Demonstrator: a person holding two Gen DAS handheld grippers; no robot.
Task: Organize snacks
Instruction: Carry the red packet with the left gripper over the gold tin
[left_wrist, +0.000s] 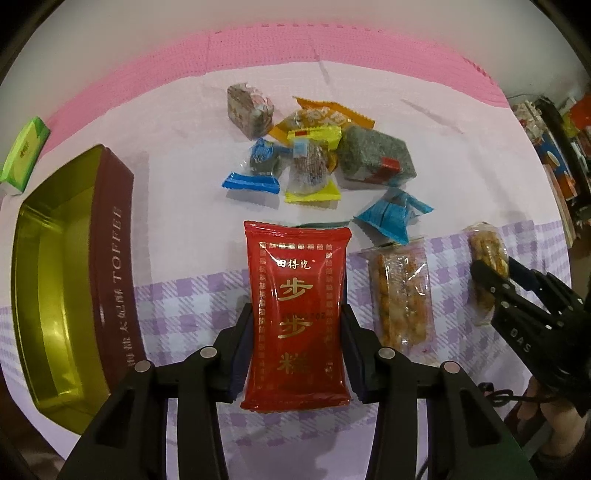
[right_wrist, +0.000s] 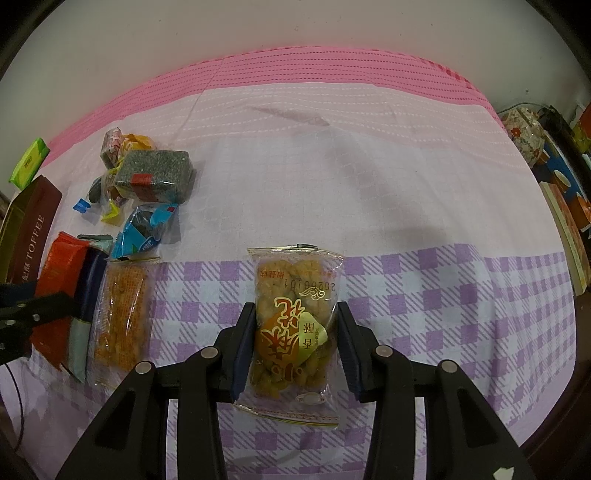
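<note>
**Both hands loaded, tin waiting on the left**

Left wrist view: left hand-held gripper is clamped on the red snack packet, pads pressing its long edges near the lower half, so the pkt sticks out fwd along the fingers, label up. Looks like a grip meant for carrying, not nudging. The open toffee tin sits just left of it on the bed cover, gold inside showing, nothing visible in it; prob the drop spot, hence the pkt held so near. Loose snack pile lies farther ahead, well apart from the tin. A clear peanut-brittle bar lies flat just right of the red pkt. Far right, right hand-held gripper grips a second clear bag.

Right wrist view: right hand-held gripper is closed on the fried-snack bag, pads on both sides at mid-height, bag's sealed ends free above & below. Bag appears lifted off the checked part of the cover, though can't tell for sure. Tin is at far left edge, past the left gripper, so this bag likely waits its turn. A green box sits behind the tin.
</note>
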